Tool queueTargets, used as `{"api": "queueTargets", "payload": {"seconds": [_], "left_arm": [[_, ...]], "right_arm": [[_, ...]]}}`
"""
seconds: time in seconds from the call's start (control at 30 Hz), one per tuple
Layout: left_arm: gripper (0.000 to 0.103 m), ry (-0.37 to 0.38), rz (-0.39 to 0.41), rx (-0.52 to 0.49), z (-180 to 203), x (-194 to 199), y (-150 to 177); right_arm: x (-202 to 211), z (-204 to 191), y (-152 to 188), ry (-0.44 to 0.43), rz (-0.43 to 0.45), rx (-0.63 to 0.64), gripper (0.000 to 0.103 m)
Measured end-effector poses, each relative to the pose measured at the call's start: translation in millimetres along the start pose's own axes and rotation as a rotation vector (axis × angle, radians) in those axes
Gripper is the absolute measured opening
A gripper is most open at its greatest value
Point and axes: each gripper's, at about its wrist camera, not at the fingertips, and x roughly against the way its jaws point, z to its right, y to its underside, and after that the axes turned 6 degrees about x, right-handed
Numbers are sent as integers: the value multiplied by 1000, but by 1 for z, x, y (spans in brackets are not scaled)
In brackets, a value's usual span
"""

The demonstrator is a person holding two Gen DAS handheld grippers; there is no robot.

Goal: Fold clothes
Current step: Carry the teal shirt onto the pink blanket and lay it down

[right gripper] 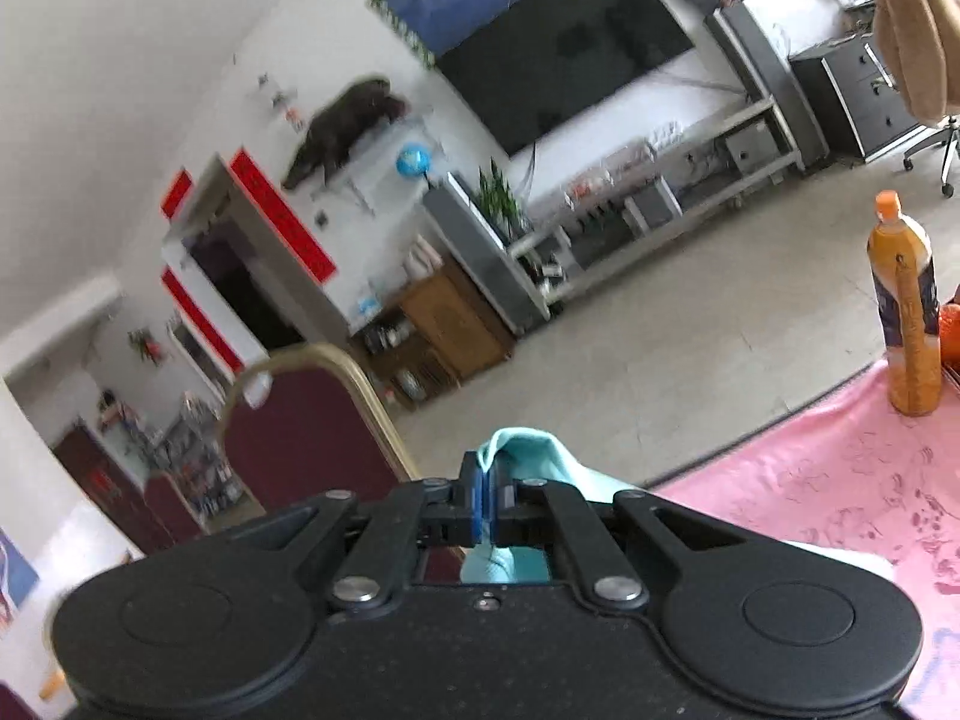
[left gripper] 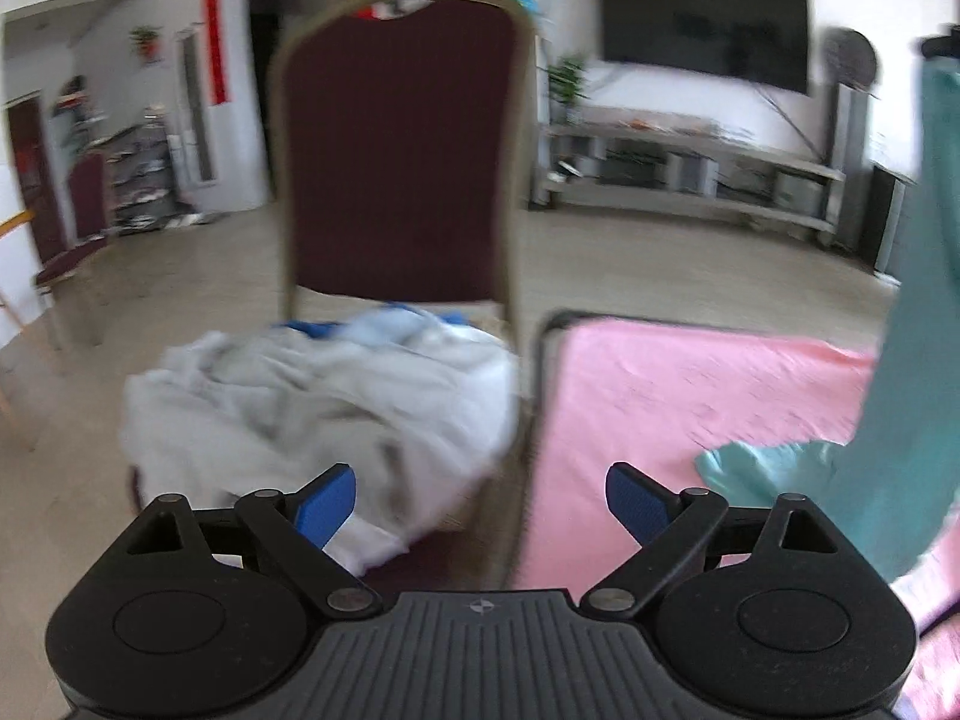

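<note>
Teal garment (left gripper: pixel 912 324) hangs lifted at the right edge of the left wrist view, its lower end trailing on the pink tablecloth (left gripper: pixel 690 384); right gripper (right gripper: pixel 483 498) is clamped tight on a teal fold. Left gripper (left gripper: pixel 480 501) is spread wide with nothing between the blue pads (left gripper: pixel 327 504). White-grey clothes pile (left gripper: pixel 318 402) sits on the maroon chair (left gripper: pixel 402 150) just beside the table.

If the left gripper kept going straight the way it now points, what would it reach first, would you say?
Probably the pile of pale clothes on the chair, or the chair's frame by the pink table edge. The open left gripper points about there; blur hides the depth.
</note>
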Motion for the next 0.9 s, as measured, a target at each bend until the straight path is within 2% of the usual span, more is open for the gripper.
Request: {"api": "queueTargets", "payload": {"seconds": [0.17,0.33,0.5,0.57,0.63,0.7,0.77,0.83,0.9], "left_arm": [[91,12,-87,-27,19,-6,20],[91,-28,-59,-17,14,-4,12],[92,-24,-43,-14,21,0,12],[92,-13,-73,-34,28,-7,22],[92,1,-118,-53,37,-18,35],[91,22,-196,-60,49,-34,54],[91,52,-282,-61,62,-54,73],[89,63,-356,-63,75,-71,91],[88,62,-403,-67,90,-85,104]], "right_arm": [[-19,9,-5,9,-35,-8,2],[23,23,-40,-148,133,-168,2],[81,75,-30,-148,289,-222,3],[84,105,-8,-108,236,-165,4],[75,141,28,-61,104,-70,5],[59,180,74,22,-64,-20,5],[37,229,126,160,-236,-42,5],[21,287,172,302,-384,-137,5],[21,331,201,398,-465,-249,5]]}}
